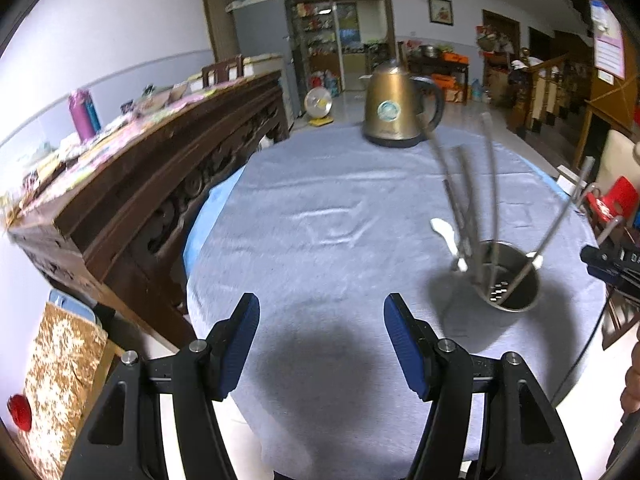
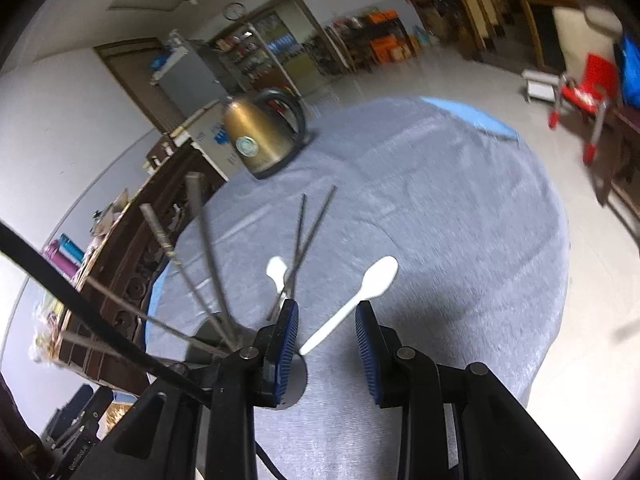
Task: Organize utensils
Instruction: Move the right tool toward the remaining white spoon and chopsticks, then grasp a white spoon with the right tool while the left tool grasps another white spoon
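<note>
Currently you are nearing completion: the chopsticks (image 1: 490, 184) and white spoons (image 2: 354, 306) are standing in the metal utensil holder (image 1: 510, 280) on the bench (image 1: 320, 208). Both the left hand-held gripper (image 1: 322, 344) and the right hand-held gripper (image 2: 326, 354) are spread, pinching nothing.

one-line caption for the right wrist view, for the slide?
Open right gripper above the metal holder, white spoon between its jaws, gold kettle behind.

Right gripper (image 2: 327, 344) jaws stand apart, pads clear of the white plastic spoon (image 2: 352, 306) between them. Metal chopsticks (image 2: 208, 240) fan from the holder (image 2: 208, 338) at left. Bronze kettle (image 2: 256, 136) stands upright on the grey tablecloth (image 2: 440, 220).
</note>
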The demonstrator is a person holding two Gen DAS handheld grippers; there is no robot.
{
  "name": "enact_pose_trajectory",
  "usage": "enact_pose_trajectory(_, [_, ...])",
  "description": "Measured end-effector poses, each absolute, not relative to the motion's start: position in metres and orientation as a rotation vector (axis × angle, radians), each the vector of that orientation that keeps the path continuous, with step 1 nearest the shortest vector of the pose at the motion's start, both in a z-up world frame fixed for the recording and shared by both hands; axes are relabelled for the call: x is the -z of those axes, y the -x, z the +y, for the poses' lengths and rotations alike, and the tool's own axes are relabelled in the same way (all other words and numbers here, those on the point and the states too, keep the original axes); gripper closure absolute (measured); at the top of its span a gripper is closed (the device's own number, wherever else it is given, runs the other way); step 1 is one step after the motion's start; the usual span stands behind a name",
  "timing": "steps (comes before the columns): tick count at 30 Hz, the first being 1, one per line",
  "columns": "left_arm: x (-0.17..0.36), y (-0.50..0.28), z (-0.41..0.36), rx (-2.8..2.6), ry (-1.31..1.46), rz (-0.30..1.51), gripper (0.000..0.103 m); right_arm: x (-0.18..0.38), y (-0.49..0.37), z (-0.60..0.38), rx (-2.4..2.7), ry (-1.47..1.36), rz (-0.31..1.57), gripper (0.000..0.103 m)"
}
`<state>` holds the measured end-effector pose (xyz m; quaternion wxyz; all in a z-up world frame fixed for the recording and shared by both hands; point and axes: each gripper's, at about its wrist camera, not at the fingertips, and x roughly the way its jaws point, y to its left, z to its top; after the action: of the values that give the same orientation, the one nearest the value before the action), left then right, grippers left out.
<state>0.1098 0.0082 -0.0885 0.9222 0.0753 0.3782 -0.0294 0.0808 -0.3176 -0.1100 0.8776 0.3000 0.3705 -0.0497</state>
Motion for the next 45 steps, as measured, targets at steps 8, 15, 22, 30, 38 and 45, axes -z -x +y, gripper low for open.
enact_pose_trajectory(8, [0.132,-0.151,0.036,0.014,-0.084,0.915,0.037,0.16,-0.116,-0.342,0.133,-0.759,0.905,0.071])
enact_pose_trajectory(15, [0.158,-0.178,0.046,-0.018,-0.061,0.988,0.037,0.19,-0.148,-0.356,0.15,-0.828,0.976,0.071])
enact_pose_trajectory(22, [0.167,-0.208,0.051,-0.001,-0.047,1.012,0.037,0.207,-0.186,-0.358,0.181,-0.834,1.018,0.054])
enact_pose_trajectory(30, [0.169,-0.269,0.029,0.178,0.004,1.016,0.037,0.208,-0.221,-0.365,0.203,-0.759,1.016,0.08])
enact_pose_trajectory(38, [0.182,-0.328,-0.044,0.466,0.076,1.067,0.038,0.214,-0.217,-0.377,0.169,-0.715,0.968,0.096])
enact_pose_trajectory(45, [0.198,-0.354,-0.106,0.581,0.051,1.151,0.044,0.213,-0.207,-0.394,0.151,-0.734,0.92,0.096])
